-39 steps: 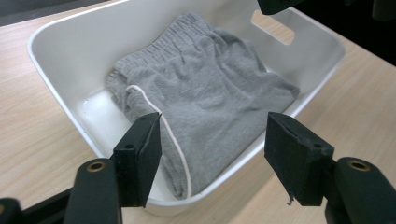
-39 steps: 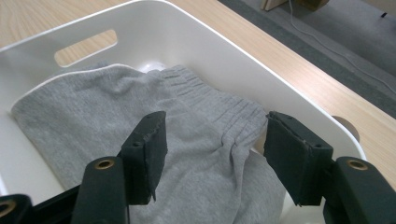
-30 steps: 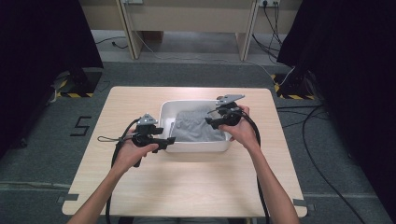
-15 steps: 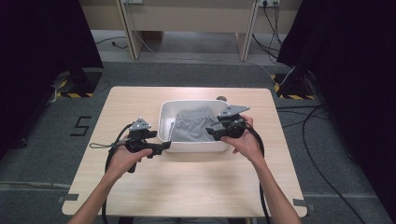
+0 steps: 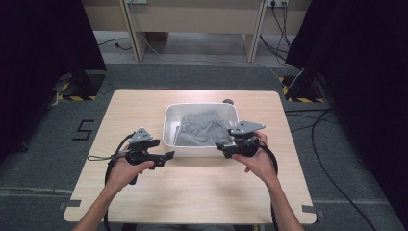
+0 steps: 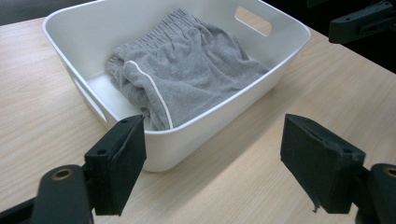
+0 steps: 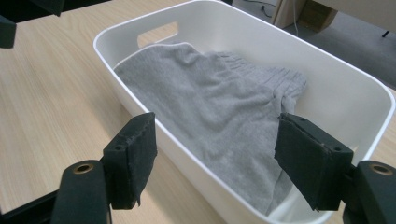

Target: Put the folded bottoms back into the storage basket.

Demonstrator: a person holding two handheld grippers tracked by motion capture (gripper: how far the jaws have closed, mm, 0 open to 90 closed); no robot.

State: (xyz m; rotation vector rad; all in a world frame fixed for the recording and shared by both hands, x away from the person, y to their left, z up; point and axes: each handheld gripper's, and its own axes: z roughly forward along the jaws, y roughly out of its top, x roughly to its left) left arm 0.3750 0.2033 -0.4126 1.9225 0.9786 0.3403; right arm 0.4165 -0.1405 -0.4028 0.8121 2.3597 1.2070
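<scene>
A white plastic tub stands in the middle of the wooden table, with grey shorts crumpled inside it. My left gripper hovers just off the tub's near left corner, open after its jaws have just been widening. The left gripper view has its jaws apart before the tub and the shorts, nothing between them. My right gripper sits at the near right corner, open too and just widened. Its own view looks past its pads onto the shorts in the tub.
Bare tabletop stretches between the tub and the near edge. A small dark round thing lies behind the tub. Cables run over the floor at the right. The other gripper shows in the left gripper view's far corner.
Both hands have drawn back toward the near edge. The right gripper has come off the tub's top to its near right corner. Both sets of jaws stand a little wider.
</scene>
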